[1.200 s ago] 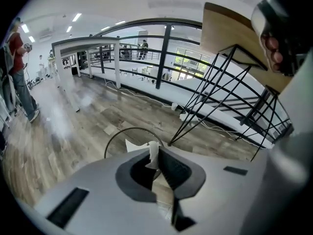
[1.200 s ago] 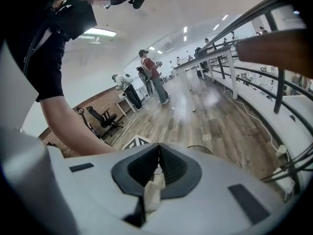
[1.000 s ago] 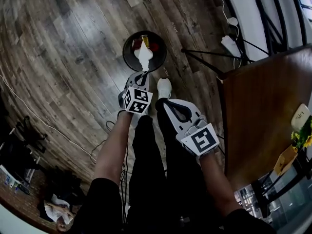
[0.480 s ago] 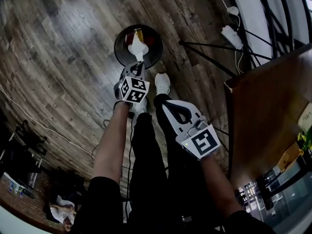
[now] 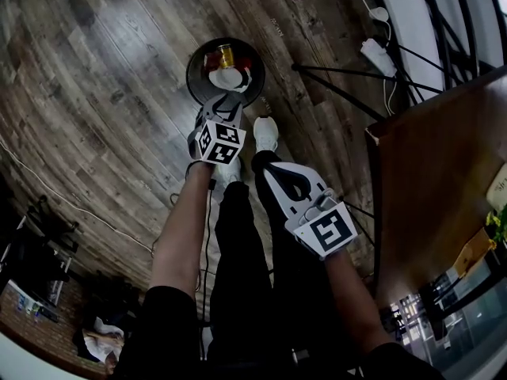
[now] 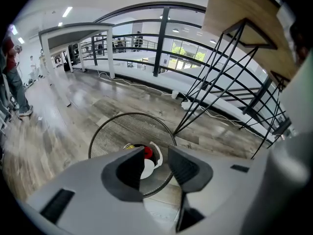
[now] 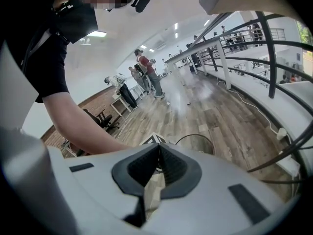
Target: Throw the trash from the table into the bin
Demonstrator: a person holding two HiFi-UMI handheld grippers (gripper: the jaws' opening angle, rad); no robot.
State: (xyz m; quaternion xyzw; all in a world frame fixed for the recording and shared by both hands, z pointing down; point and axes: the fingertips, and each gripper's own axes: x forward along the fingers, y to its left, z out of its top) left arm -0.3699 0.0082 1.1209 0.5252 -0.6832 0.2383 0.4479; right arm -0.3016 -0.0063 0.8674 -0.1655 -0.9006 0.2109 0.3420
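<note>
- Inside the bin (image 5: 191,74), a crumpled white piece of trash (image 5: 228,77) is seen lying on the bottom, free of both tongs.
- Beside that piece, within the bin, a yellow can (image 5: 226,55) and a small red thing (image 5: 248,73) are seen; in the left gripper view the same white piece (image 6: 146,168), red thing (image 6: 147,152) and can (image 6: 128,146) are framed by the mesh wall of the bin (image 6: 117,126).
- Straight above the near rim of the bin, the left tongs (image 5: 227,101) are held pointing steeply down into it.
- Its jaws have just been opening and are now parted; nothing is held between them, and the bin's contents are seen through the gap of the left tongs (image 6: 156,153).
- Nearer the person than the bin and off to its right, the right tongs (image 5: 265,169) are held over the person's dark trouser legs.
- Its jaws are seen closed tip to tip in the right gripper view, with nothing caught in the right tongs (image 7: 159,148).
- Under the bin, a wooden plank floor (image 5: 103,93) is spread, and a white shoe (image 5: 266,137) is set just beside the bin's near rim.
- Well to the right of the bin, the brown wooden table (image 5: 436,180) is seen on its black metal frame.
</note>
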